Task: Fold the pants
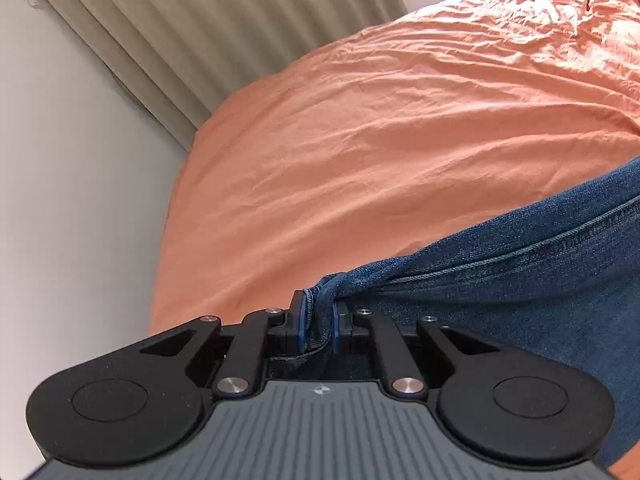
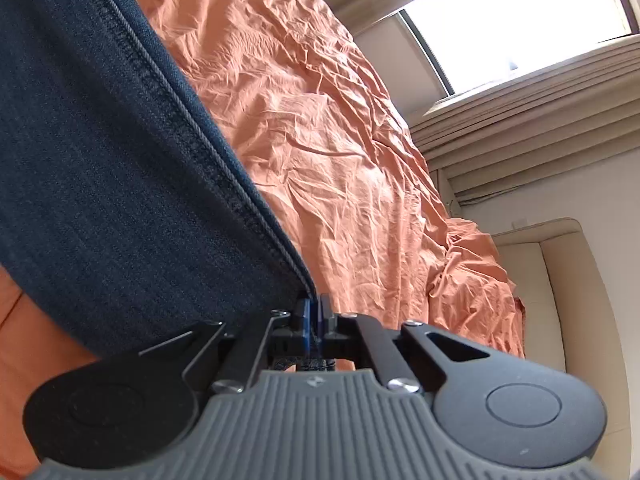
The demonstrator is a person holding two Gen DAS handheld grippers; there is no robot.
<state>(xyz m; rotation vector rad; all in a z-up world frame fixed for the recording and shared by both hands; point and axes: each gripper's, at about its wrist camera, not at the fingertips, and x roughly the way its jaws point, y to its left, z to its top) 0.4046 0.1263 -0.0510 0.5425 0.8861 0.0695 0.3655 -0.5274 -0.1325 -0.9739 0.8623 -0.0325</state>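
Note:
Dark blue denim pants (image 1: 520, 264) stretch to the right from my left gripper (image 1: 319, 314), whose jaws are shut on a bunched edge of the cloth. In the right wrist view the same pants (image 2: 108, 168) spread up and to the left, their stitched seam running down into my right gripper (image 2: 315, 314), which is shut on the thin denim edge. Both ends of the cloth are lifted above the orange bedsheet (image 1: 360, 140). The pads of each gripper are mostly hidden by the fabric.
The wrinkled orange sheet (image 2: 340, 152) covers the bed. Beige curtains (image 1: 160, 28) and a pale wall (image 1: 60, 200) border it on the left. A bright window (image 2: 512, 28), more curtains and a cream padded headboard (image 2: 552, 292) lie to the right.

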